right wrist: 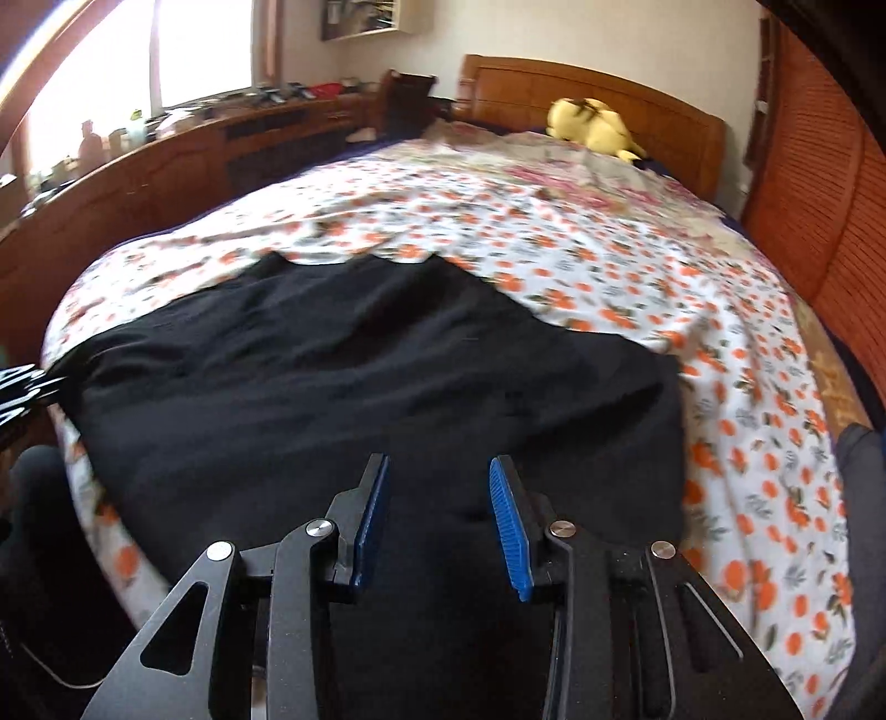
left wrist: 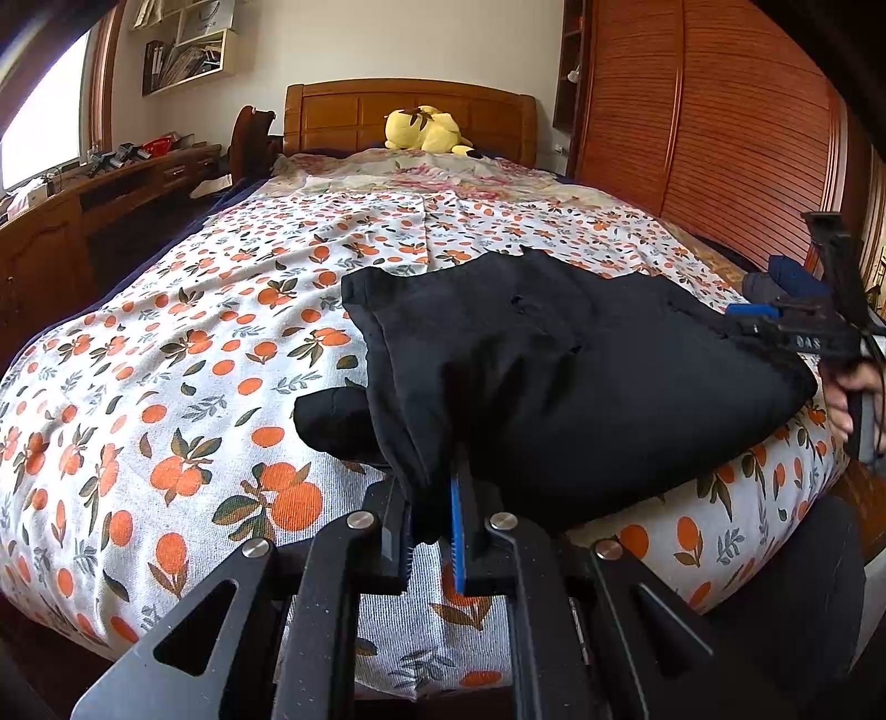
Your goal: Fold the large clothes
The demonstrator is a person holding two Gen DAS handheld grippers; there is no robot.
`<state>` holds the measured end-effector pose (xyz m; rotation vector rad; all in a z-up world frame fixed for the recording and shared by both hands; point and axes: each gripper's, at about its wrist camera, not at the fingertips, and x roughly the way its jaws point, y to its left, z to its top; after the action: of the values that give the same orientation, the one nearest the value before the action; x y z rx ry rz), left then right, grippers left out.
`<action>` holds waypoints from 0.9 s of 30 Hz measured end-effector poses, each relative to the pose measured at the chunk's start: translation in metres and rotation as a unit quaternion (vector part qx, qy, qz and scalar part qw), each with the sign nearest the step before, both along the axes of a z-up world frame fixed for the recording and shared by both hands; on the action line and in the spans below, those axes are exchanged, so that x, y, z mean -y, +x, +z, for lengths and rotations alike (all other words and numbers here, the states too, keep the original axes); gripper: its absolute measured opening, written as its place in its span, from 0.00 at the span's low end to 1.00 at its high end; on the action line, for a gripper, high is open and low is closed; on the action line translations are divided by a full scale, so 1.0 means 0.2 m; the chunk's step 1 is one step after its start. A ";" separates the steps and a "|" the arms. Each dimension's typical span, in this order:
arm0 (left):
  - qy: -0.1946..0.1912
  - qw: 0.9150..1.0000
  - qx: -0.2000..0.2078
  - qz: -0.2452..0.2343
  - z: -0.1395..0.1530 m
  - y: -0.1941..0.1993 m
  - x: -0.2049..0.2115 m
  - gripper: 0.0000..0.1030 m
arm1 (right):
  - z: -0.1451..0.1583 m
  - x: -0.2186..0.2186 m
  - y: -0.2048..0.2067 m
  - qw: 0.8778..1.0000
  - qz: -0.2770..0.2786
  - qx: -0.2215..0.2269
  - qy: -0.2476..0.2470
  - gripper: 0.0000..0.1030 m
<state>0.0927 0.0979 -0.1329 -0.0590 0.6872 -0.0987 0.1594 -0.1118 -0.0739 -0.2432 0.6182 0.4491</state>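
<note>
- In the left wrist view we see the left gripper (left wrist: 434,531) clamped on a bunched edge of the black garment (left wrist: 554,376); cloth fills the narrow gap between its blue pads (left wrist: 457,531).
- The garment lies at the foot of the bed (left wrist: 183,343), on the orange-print sheet, spreading from our left gripper toward 2 o'clock.
- Only this view shows the right gripper (left wrist: 747,310) from outside: it sits at 3 o'clock, at the garment's far corner, with a hand (left wrist: 847,393) on its handle. From here we cannot tell whether its tips touch the cloth.
- The right wrist view settles that: the right gripper (right wrist: 437,515) has its jaws apart and nothing is pinched between its pads (right wrist: 509,515); the garment (right wrist: 360,376) lies flat beneath and beyond them.
- This view is motion-blurred across the sheet (right wrist: 664,288), unlike the sharp left view.
- At 9 o'clock in the right view, the left gripper's tip (right wrist: 27,387) meets the garment's edge.
- Both views show the yellow plush (left wrist: 426,130) at 12 o'clock against the headboard (left wrist: 410,111).
- The left view alone shows the wall shelf (left wrist: 188,50) clearly at 11 o'clock; the right view shows more of the window (right wrist: 183,50) and the cluttered desk (right wrist: 166,144).
- The slatted wardrobe (left wrist: 720,138) stands at 2 o'clock.
</note>
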 end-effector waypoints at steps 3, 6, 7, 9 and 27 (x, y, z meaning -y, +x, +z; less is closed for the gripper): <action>0.000 1.000 0.000 0.003 0.00 0.00 0.00 0.10 | -0.03 -0.04 -0.07 1.000 0.022 -0.002 0.011 0.37; 0.000 1.000 -0.001 0.005 0.00 0.00 0.00 0.10 | -0.06 -0.06 -0.08 0.999 0.032 -0.008 0.017 0.37; 0.000 1.000 -0.001 0.004 0.00 0.00 0.00 0.10 | -0.08 -0.07 -0.10 0.999 0.035 -0.009 0.017 0.37; 0.001 1.000 -0.001 0.004 -0.01 0.00 0.00 0.10 | -0.09 -0.09 -0.12 0.999 0.038 -0.009 0.012 0.37; 0.008 1.000 0.001 -0.003 0.02 -0.01 0.04 0.10 | -0.27 -0.19 -0.13 0.999 0.027 -0.003 -0.025 0.48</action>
<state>0.0916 0.0907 -0.1291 -0.0419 0.6868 -0.1000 0.1325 -0.0731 -0.1275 -0.3074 0.6309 0.4861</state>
